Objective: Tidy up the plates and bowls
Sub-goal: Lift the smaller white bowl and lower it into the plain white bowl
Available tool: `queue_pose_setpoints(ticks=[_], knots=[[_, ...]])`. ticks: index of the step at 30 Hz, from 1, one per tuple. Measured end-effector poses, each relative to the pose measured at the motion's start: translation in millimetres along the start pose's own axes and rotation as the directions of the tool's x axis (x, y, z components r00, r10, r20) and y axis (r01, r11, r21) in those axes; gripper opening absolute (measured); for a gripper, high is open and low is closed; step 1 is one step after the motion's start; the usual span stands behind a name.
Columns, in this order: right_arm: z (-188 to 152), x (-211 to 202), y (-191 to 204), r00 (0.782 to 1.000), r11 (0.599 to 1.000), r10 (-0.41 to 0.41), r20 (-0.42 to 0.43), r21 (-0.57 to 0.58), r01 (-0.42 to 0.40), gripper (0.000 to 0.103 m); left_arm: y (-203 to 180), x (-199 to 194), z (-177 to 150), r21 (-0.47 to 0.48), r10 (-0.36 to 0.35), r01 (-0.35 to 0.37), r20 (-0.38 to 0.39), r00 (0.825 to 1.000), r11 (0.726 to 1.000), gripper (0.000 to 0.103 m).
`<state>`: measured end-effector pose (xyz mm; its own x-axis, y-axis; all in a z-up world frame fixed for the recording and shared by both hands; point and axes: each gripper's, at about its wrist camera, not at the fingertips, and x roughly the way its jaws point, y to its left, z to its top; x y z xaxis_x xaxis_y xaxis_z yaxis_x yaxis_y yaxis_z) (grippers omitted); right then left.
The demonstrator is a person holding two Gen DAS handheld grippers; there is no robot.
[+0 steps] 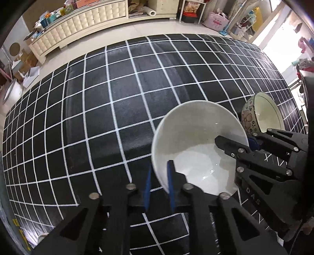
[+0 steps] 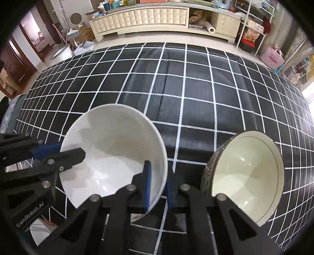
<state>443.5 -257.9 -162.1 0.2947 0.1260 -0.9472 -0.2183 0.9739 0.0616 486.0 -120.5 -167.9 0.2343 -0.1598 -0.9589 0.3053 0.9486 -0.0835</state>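
Observation:
A plain white bowl (image 1: 196, 145) (image 2: 113, 149) is held over the black grid tablecloth by both grippers. My left gripper (image 1: 160, 184) is shut on its near-left rim, one blue pad inside and one outside. My right gripper (image 2: 158, 188) is shut on its right rim; it also shows in the left wrist view (image 1: 248, 146). The left gripper shows in the right wrist view (image 2: 62, 152). A flower-patterned bowl with a cream inside (image 1: 263, 113) (image 2: 249, 174) sits just to the right of the white bowl.
The black tablecloth with white grid lines (image 1: 117, 102) (image 2: 196, 94) covers the table. A cream cabinet (image 2: 141, 17) and cluttered shelves (image 2: 253, 25) stand beyond the far edge. A white object with red print (image 2: 42, 229) lies at the lower left.

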Motion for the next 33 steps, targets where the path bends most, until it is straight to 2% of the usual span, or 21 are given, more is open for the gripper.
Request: queue_pose_setpoints(ticks=[4,9,17,33], knots=[[-2.4,-3.9,0.1,1.000,0.999,0.024,0.001,0.040,-0.024,0.015,-2.9,1.7,1.8,-0.016,-0.009,0.009,0.009,1.000,1.000,0.011],[-4.0,-17.8,9.2,0.999,0.999,0.030,0.021,0.030,-0.030,0.012,-2.6,-1.5,-5.1,-0.017,0.009,-0.009,0.009,1.000,1.000,0.011],[-8.4,-46.8,22.7,0.998,0.998,0.047,0.048,0.048,-0.050,0.011,2.0,-31.9,-17.1,-0.056,0.008,-0.005,0.056,0.998,0.998,0.011],[-43.5,-121.6,73.6,0.991,0.998,0.061,0.120,0.001,-0.062,0.011,6.1,-118.5,-87.5,-0.113,0.013,0.003,0.135,0.991,0.994,0.011]])
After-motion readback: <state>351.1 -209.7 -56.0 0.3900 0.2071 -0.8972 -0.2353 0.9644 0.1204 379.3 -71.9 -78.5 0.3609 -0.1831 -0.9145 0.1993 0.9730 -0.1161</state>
